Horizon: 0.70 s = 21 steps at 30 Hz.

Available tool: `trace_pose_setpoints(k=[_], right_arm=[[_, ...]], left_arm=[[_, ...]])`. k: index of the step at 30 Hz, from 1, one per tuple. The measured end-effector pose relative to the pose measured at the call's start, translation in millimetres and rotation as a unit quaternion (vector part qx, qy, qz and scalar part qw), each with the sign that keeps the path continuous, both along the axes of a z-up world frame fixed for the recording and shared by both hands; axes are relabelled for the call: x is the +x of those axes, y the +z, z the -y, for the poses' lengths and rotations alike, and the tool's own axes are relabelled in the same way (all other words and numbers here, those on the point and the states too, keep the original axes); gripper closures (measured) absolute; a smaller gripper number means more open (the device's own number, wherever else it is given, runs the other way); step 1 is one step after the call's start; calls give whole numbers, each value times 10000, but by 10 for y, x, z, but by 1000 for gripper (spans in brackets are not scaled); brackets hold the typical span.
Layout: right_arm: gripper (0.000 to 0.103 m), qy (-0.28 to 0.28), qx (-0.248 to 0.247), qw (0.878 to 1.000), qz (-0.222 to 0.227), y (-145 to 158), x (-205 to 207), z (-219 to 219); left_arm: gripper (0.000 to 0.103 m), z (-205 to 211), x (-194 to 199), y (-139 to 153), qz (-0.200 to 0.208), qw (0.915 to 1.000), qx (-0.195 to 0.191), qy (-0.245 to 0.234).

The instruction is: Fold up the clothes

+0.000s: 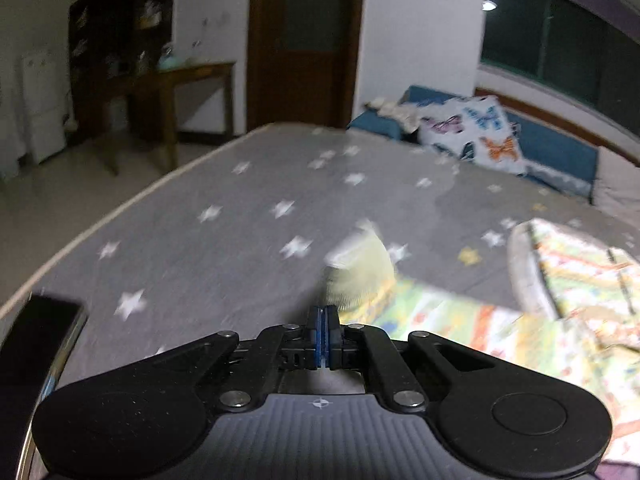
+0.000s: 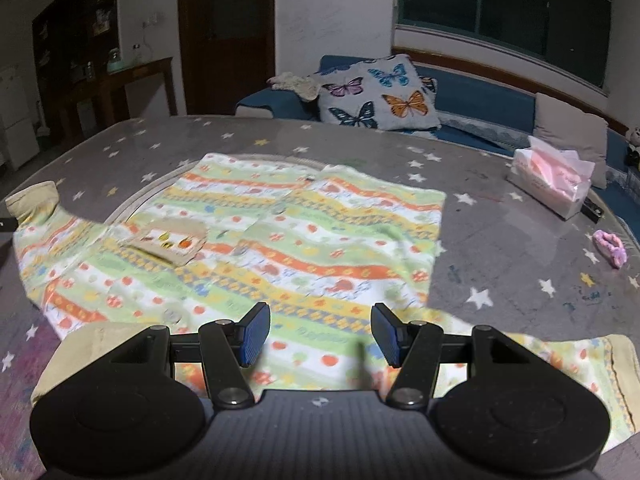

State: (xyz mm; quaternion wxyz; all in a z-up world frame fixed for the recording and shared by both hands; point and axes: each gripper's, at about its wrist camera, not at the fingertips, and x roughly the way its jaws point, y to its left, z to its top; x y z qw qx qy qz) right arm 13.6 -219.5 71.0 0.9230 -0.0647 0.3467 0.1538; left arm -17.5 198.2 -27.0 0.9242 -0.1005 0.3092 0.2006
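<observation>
**Star-print bed, striped shirt spread flat**

Grey bedding (image 2: 500, 248) scattered with white and yellow stars carries a child's shirt (image 2: 256, 248), striped in green, orange and yellow, lying flat at the middle of the bed. A small chest pocket (image 2: 168, 246) sits on its left half. Its left sleeve runs out to the bed's left side and ends in a pale yellow cuff (image 2: 34, 200); the right sleeve lies along the near edge, its cuff (image 2: 624, 376) at the lower right.

The left gripper (image 1: 323, 312) has its blue pads pressed together right at the base of that pale cuff (image 1: 360, 272), which stands bunched just beyond the tips; the picture is blurred, so whether cloth is pinched between them cannot be told. The right gripper (image 2: 320, 334) hangs over the shirt's lower hem with its jaws partly apart and nothing between them.

A tissue box (image 2: 550, 180) stands near the bed's right edge, pink tissue showing at its top, and a pink scrunchie (image 2: 610, 246) lies just nearer. Bare bedding stretches wide on the left side of the bed and around the shirt's far edge.

Beyond the far edge a blue sofa (image 2: 480, 100) holds a butterfly cushion (image 2: 380, 94). A wooden desk (image 2: 132, 76) and a dark door (image 2: 226, 36) stand at the back wall.
</observation>
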Motion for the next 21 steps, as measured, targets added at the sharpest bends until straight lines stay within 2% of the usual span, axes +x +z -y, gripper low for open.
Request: trace_pose_setpoints(k=[4, 9, 10, 11, 13, 21], right_arm=[[45, 106, 16, 9999, -66, -8, -78, -79], [41, 312, 22, 9994, -140, -15, -178, -199], [39, 363, 39, 9992, -158, -18, -191, -225], [39, 414, 57, 9990, -177, -21, -201, -251], [38, 524, 72, 9984, -221, -40, -212, -313], [33, 868, -84, 9952, -440, -186, -317, -487]], left_arm=[[101, -54, 40, -23, -77, 9995, 307, 96], [98, -60, 89, 45, -44, 9997, 257, 40], [89, -36, 91, 56, -17, 9996, 270, -11], [72, -12, 94, 67, 10, 9996, 282, -63], [60, 39, 147, 36, -71, 9990, 393, -205], [61, 25, 390, -66, -203, 9947, 980, -224]])
